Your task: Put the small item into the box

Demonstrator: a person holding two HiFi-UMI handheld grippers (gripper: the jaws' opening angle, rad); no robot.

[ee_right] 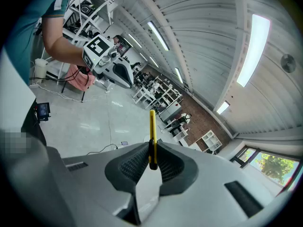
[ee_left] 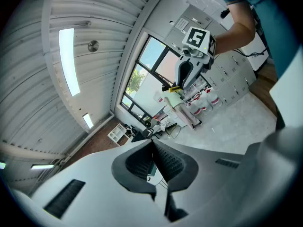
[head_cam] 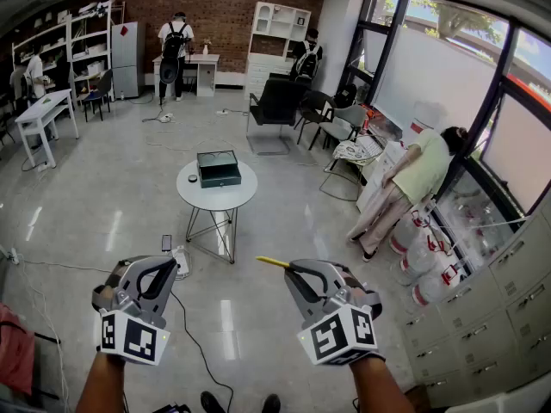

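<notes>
My right gripper (head_cam: 295, 269) is shut on a thin yellow item (head_cam: 274, 262) that sticks out to the left of its jaws; in the right gripper view the yellow item (ee_right: 152, 138) stands clamped between the pads. My left gripper (head_cam: 159, 274) is shut with nothing between its jaws, as the left gripper view (ee_left: 152, 145) shows. A dark green box (head_cam: 218, 168) with its lid down rests on a small round white table (head_cam: 200, 194) a few steps ahead of both grippers.
A black cable (head_cam: 194, 337) runs over the glossy floor below the grippers. A phone (head_cam: 166, 243) lies by the table legs. A person (head_cam: 405, 183) bends over at right near water jugs (head_cam: 428, 265). Grey drawers (head_cam: 491, 312) line the right wall; chairs (head_cam: 277, 106) stand behind.
</notes>
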